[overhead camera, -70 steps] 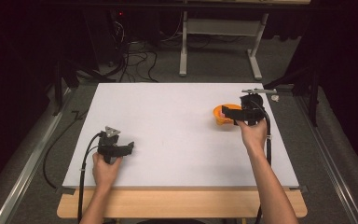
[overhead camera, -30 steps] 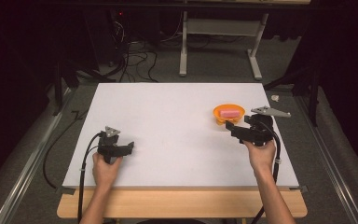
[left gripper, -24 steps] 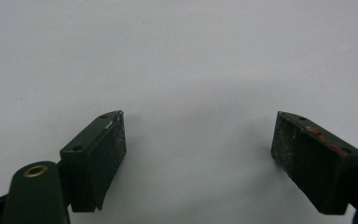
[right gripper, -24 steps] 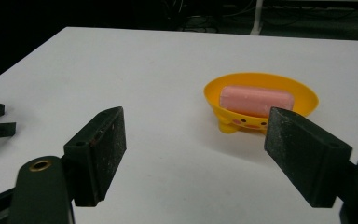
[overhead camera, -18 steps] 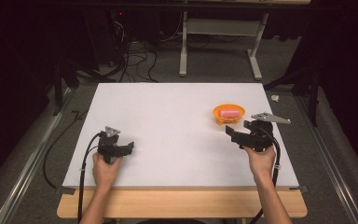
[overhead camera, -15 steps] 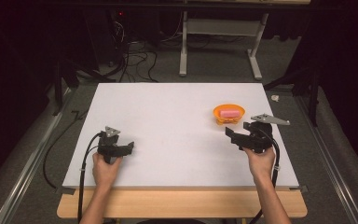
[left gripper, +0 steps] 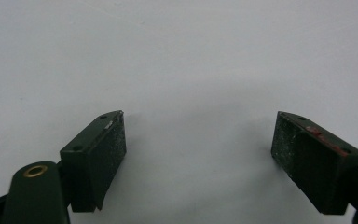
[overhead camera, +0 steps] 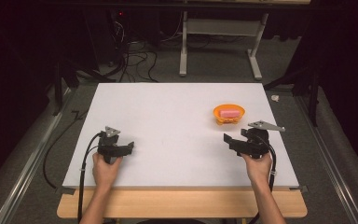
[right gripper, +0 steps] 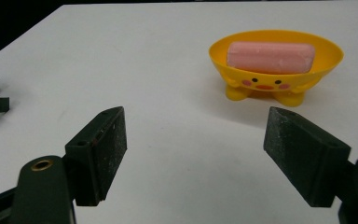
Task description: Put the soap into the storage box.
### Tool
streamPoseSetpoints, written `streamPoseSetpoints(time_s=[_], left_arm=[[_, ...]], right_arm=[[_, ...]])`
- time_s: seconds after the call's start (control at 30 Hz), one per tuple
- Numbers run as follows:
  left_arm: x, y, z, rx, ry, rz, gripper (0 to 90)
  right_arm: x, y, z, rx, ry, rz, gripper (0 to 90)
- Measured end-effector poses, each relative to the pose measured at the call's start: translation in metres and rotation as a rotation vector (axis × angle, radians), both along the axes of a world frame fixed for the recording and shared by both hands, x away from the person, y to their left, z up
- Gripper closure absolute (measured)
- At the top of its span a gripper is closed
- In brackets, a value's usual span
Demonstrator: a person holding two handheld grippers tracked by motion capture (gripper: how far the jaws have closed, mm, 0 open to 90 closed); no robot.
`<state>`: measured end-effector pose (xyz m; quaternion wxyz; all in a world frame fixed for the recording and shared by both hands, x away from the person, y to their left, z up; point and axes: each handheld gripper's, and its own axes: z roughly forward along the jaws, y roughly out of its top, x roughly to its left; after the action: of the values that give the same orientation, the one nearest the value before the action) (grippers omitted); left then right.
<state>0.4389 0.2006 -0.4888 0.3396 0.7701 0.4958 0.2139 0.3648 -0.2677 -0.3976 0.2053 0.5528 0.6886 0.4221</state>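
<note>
Both pairs of jaws gape empty — the right gripper [right gripper: 196,154] faces a yellow dish [right gripper: 279,70] holding pink soap [right gripper: 270,57] just beyond its right jaw, the left gripper [left gripper: 198,154] over bare worktop [left gripper: 177,56].

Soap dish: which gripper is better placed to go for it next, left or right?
Right, most likely. The right gripper sits just short of the soap dish, jaws open, with the dish and its pink soap ahead in its own view. The left gripper rests at the table's opposite side.
</note>
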Motion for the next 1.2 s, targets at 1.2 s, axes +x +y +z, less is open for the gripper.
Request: streamPoseSetpoints(time_s=[1.2], left_arm=[[0.0, 0.0, 0.0, 0.0, 0.0, 0.001, 18.1]], right_arm=[[0.013, 0.007, -0.056, -0.05, 0.112, -0.035, 22.0]])
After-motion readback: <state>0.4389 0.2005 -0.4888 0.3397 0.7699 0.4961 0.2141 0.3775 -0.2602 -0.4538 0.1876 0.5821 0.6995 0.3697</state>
